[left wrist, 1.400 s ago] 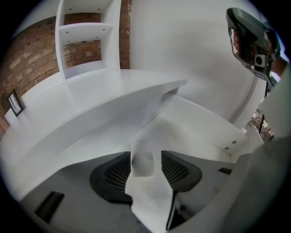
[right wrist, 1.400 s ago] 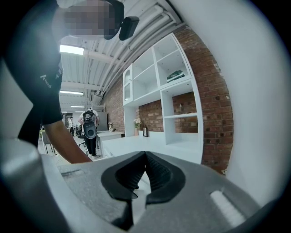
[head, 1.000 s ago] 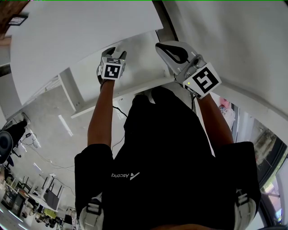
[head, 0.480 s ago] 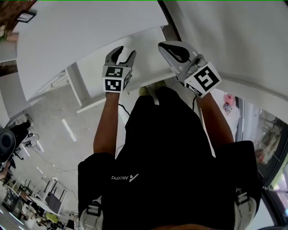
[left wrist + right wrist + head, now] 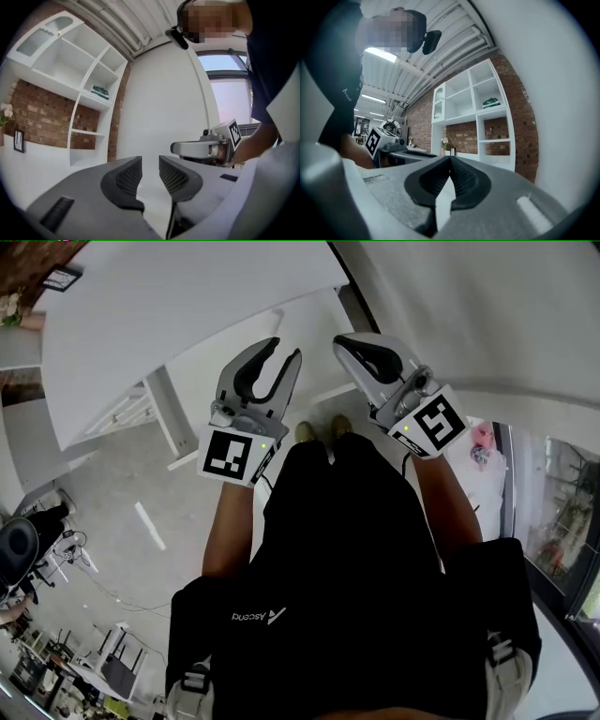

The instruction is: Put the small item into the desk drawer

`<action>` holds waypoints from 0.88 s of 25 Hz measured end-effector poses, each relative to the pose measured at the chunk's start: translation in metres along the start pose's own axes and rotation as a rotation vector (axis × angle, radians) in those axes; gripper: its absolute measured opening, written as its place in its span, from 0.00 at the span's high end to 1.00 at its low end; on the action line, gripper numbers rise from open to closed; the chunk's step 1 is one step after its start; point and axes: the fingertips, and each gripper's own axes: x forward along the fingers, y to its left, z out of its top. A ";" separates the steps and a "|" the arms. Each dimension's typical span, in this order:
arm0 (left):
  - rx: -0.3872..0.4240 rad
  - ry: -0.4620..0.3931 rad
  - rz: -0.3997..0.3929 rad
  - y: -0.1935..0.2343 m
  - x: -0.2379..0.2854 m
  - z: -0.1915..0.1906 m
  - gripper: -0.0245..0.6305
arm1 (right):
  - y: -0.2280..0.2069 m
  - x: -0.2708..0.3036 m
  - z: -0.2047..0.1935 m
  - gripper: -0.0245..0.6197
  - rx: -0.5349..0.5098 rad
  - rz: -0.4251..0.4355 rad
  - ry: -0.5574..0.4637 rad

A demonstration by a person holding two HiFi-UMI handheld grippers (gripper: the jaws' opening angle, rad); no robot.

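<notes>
- While both grippers are held up by the white desk [image 5: 187, 306], the task is judged finished or not begun — the small item is seen nowhere.
- The grey left gripper [image 5: 285, 349] is spread, its jaws lately closing on nothing; the grey right gripper [image 5: 339, 339] is pressed together, empty.
- No desk drawer is made out; the white wall shelving [image 5: 79, 70] is seen mostly bare — one green object [image 5: 100, 92] is shelved.

Two grippers: one left gripper [image 5: 284, 348], one right gripper [image 5: 342, 339]; two marker cubes [image 5: 232, 456], one per gripper; one person [image 5: 347, 568]; two shoes [image 5: 305, 432]; one desk [image 5: 187, 296]; one shelf unit [image 5: 70, 70]; one green book [image 5: 100, 92]; one picture frame [image 5: 18, 140]; one bunch of flowers [image 5: 5, 112]
</notes>
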 end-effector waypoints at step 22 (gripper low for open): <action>0.105 -0.143 0.164 -0.181 -0.064 0.062 0.96 | 0.094 -0.150 0.067 0.96 -0.058 0.154 -0.150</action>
